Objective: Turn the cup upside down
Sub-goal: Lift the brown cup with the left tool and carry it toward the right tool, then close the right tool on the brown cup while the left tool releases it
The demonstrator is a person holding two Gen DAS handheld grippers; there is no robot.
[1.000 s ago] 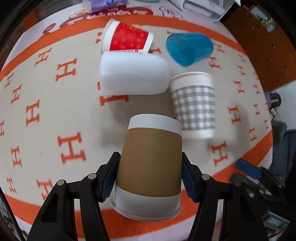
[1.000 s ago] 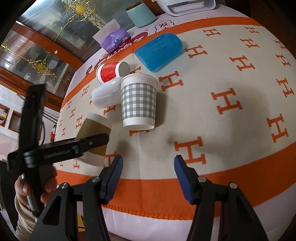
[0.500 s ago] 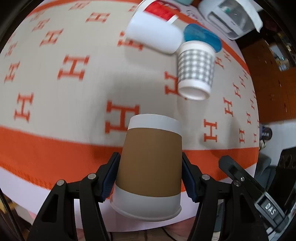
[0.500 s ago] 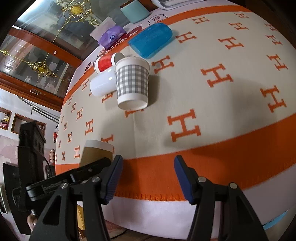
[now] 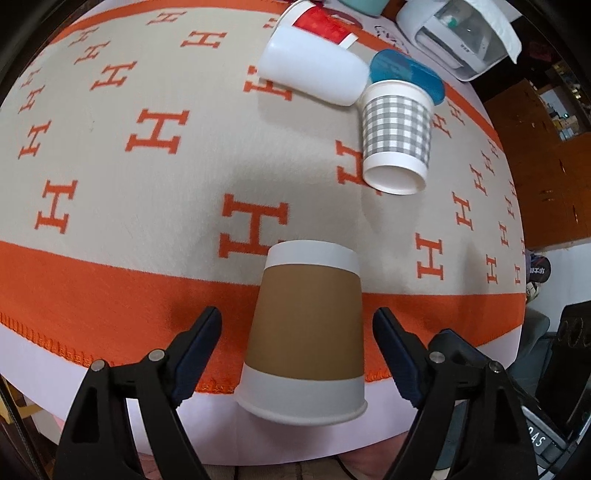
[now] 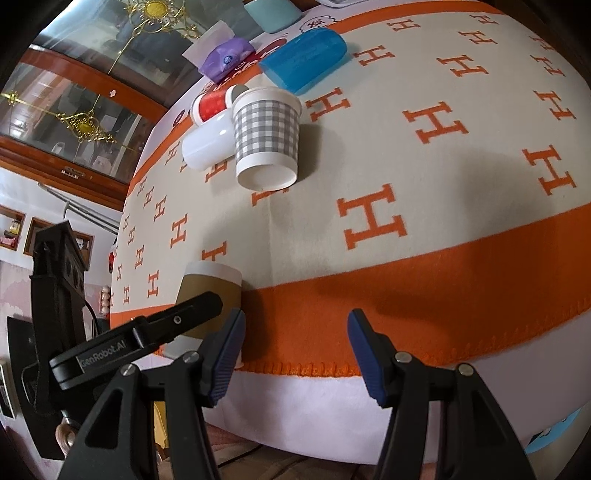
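Observation:
A brown paper cup with white bands (image 5: 306, 325) stands upside down, wide rim down, on the orange border of the cloth near the table's front edge. My left gripper (image 5: 297, 350) is open, its fingers apart on either side of the cup and clear of it. The cup also shows in the right wrist view (image 6: 207, 295), partly behind the left gripper's finger. My right gripper (image 6: 295, 350) is open and empty above the front edge, right of the cup.
A grey checked cup (image 5: 397, 138), a white cup (image 5: 314, 75), a red cup (image 5: 317, 26) and a blue cup (image 5: 406, 74) lie on their sides at the back. A white appliance (image 5: 458, 33) and a purple tissue pack (image 6: 225, 59) sit beyond. The cloth (image 5: 129, 184) has an orange H pattern.
The left gripper carried the brown cup toward the front edge, then opened its jaws and let go of it. The right gripper drew back slightly and stayed open.

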